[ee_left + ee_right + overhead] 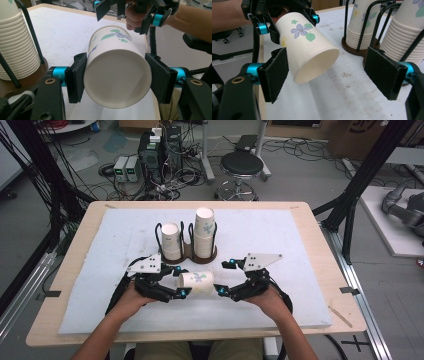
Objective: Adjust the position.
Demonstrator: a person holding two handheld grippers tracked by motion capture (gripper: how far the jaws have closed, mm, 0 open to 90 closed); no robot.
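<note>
A flower-printed white paper cup (196, 282) lies level in the air between both grippers, just above the white mat (280, 270). My left gripper (181, 281) is shut on it near its closed base (117, 80), a pad on each side. My right gripper (225, 278) stands open at the cup's open mouth (317, 66), and its pads (274, 72) are clear of the rim. Behind them a black wire cup holder (190, 255) carries a short stack (171, 240) and a taller stack (204, 232) of the same cups.
The mat covers most of a wooden table (320, 285). On the floor beyond the far edge are a black stool (241, 166), computer boxes and cables (155, 150). Black frame posts (360, 180) stand at the table's sides.
</note>
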